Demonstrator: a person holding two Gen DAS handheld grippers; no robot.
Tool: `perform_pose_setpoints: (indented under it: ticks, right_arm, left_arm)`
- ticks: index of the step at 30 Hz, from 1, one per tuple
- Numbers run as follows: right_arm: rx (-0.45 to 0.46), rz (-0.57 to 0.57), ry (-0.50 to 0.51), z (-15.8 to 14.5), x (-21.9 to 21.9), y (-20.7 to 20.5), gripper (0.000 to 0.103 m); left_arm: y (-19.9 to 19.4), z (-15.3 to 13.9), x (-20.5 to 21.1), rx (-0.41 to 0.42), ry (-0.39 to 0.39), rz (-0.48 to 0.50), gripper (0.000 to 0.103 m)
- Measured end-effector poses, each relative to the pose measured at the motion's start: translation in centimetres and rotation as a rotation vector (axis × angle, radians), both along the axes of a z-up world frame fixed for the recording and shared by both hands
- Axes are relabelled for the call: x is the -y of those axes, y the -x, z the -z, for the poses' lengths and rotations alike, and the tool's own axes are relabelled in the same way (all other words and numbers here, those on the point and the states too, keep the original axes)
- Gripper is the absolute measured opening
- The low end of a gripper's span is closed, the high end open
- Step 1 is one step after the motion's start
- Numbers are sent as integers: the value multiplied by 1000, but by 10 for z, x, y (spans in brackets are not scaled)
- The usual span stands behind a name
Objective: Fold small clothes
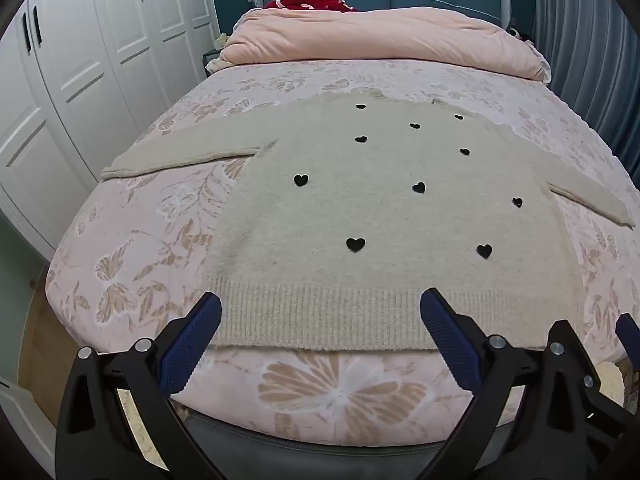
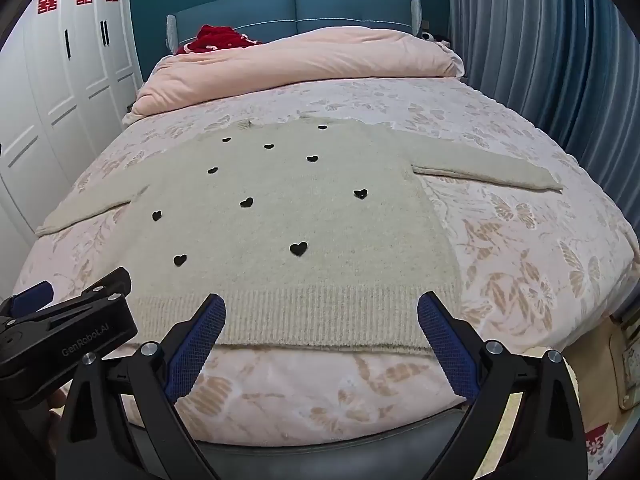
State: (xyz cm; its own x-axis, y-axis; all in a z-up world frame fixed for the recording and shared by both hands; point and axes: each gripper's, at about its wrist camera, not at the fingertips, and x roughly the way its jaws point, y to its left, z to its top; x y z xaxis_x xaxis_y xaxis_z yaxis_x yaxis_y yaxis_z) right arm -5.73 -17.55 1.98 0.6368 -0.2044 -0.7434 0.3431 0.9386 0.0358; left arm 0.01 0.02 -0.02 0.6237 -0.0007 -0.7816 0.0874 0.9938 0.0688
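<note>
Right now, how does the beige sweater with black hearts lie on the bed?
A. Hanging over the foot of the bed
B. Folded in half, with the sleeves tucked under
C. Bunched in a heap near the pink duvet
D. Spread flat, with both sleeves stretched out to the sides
D: the beige sweater lies flat on the floral bedspread, its left sleeve and right sleeve extended outward, and both open grippers hold nothing.

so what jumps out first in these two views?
A beige sweater dotted with black hearts lies flat, sleeves spread, on the floral bedspread. The left gripper and right gripper hover open at its ribbed hem. A red garment sits by the blue headboard, behind a pink duvet.
</note>
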Motion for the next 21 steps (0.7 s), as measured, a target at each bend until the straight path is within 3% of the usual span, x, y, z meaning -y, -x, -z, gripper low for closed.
perform_pose_setpoints:
  ticks: [21]
  right_arm:
    - [-31,4,-6,7,0,0,96]
  left_arm:
    - [2,6,-3,-8,-15,-2,97]
